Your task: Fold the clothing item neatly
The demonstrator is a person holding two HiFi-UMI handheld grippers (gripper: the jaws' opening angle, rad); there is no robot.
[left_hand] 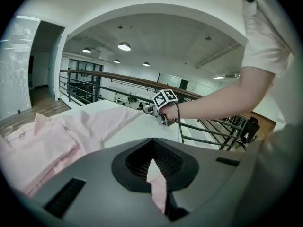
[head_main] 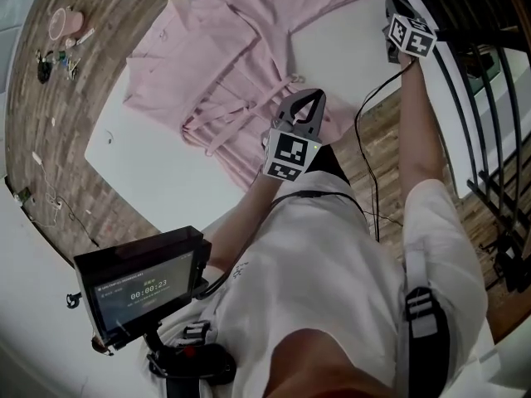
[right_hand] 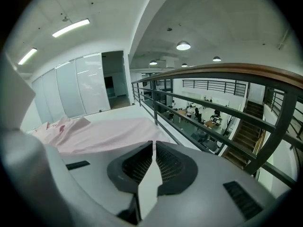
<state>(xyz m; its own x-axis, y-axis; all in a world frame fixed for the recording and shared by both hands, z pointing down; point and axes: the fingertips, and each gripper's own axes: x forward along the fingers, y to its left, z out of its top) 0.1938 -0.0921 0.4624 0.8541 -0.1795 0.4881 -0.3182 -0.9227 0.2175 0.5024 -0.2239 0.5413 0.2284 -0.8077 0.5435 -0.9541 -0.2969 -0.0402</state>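
pink long-sleeved cloth garment (head_main: 232, 48) lies spread and partly rumpled across the white rectangular table (head_main: 158, 164), collar end toward the far side. its near edge is bunched in ridges right at the left gripper (head_main: 305, 106), which sits at the table's near edge, cube w/ square markers facing up. in the left gripper view the jaws (left_hand: 153, 157) are closed tight w/ a strip of the pink cloth pinched in the gap. the rest of the garment (left_hand: 47, 141) trails off to the left over the table.

right gripper (head_main: 390, 7) is at the table's right edge, just beside the garment's far right corner. its own view shows the jaws (right_hand: 154, 162) fully together. the pale sliver below them looks like table top rather than cloth, though it's hard to be sure. the garment (right_hand: 104, 134) lies ahead and left of it.

room: bare white table on the left and near side of the garment. the right edge runs close along a black metal railing w/ wooden top rail (right_hand: 213, 74). wood plank floor (head_main: 50, 123) lies off the left side.
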